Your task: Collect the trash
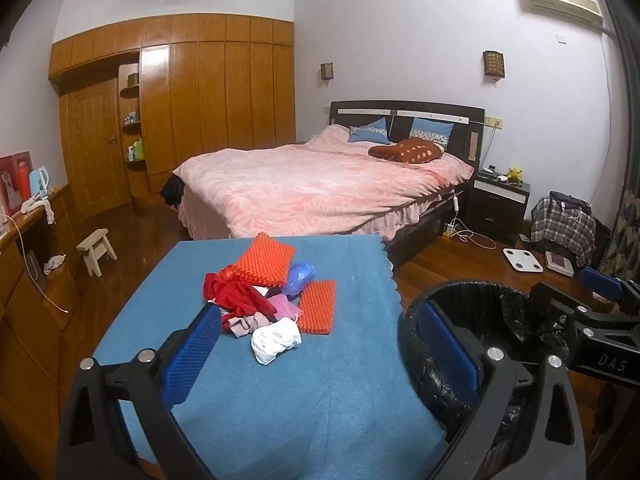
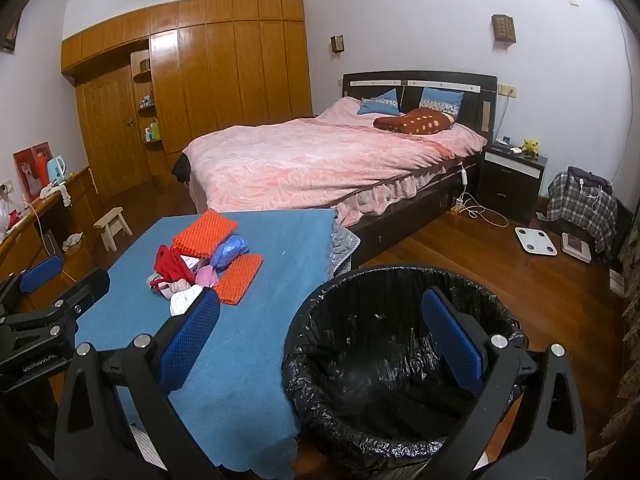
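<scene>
A heap of trash lies on the blue-covered table [image 1: 280, 400]: two orange foam pads [image 1: 318, 306], a red scrap [image 1: 236, 296], a blue plastic bag [image 1: 299, 278], a pink piece [image 1: 282, 306] and a white crumpled wad [image 1: 276, 340]. The heap also shows in the right wrist view [image 2: 200, 268]. A bin with a black liner [image 2: 384, 360] stands on the floor right of the table. My left gripper [image 1: 320, 344] is open and empty, hovering before the heap. My right gripper [image 2: 320, 324] is open and empty, over the bin's left rim.
A bed with a pink cover [image 1: 320, 184] stands behind the table. A wooden cabinet [image 1: 24, 280] runs along the left, with a small stool [image 1: 98, 248] beside it. A scale [image 2: 536, 240] and a plaid bag [image 2: 580, 204] lie on the floor at right.
</scene>
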`<state>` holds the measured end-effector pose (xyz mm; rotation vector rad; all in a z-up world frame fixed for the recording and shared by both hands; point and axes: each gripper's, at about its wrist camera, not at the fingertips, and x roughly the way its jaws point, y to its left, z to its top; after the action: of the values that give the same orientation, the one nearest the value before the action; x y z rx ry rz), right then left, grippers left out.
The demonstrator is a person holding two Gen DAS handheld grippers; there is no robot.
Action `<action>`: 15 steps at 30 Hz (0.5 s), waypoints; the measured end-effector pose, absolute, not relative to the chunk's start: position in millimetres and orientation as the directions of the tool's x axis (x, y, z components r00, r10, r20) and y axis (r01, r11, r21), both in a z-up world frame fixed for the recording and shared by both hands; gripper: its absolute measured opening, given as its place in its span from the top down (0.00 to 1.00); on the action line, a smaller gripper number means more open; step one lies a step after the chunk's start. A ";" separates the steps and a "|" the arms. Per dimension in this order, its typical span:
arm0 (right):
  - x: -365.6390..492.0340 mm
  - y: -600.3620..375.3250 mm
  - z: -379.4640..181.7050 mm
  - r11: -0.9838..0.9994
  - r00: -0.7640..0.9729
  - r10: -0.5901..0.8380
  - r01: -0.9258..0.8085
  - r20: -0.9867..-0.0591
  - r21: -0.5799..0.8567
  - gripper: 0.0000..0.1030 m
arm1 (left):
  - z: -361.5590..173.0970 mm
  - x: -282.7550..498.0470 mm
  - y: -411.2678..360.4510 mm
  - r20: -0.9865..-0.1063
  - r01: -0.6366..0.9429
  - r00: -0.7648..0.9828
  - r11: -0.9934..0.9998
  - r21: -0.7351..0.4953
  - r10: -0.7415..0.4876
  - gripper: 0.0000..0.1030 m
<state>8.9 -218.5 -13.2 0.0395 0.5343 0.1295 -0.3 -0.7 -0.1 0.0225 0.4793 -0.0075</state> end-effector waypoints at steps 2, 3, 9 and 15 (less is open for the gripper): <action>9.5 -218.4 -13.7 0.991 0.852 0.133 -0.113 -0.507 0.070 0.05 | -0.1 -0.8 -0.8 -0.461 0.013 0.888 1.000 0.020 -0.002 0.06; 9.5 -218.5 -13.6 0.991 0.852 0.133 -0.113 -0.507 0.070 0.05 | -0.1 -1.2 -0.8 -0.461 0.013 0.888 1.000 0.020 -0.003 0.06; 9.5 -218.8 -13.4 0.991 0.851 0.134 -0.113 -0.508 0.072 0.05 | -0.1 0.2 -0.5 -0.463 0.011 0.886 1.000 0.020 -0.001 0.06; 8.7 -217.6 -12.4 0.991 0.853 0.136 -0.117 -0.505 0.069 0.05 | -0.1 -1.3 -0.6 -0.461 0.010 0.887 1.000 0.018 0.000 0.06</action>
<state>8.7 -217.6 -12.4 0.0362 0.5335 0.1334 -1.3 -0.6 -0.1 0.0204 0.4795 -0.0053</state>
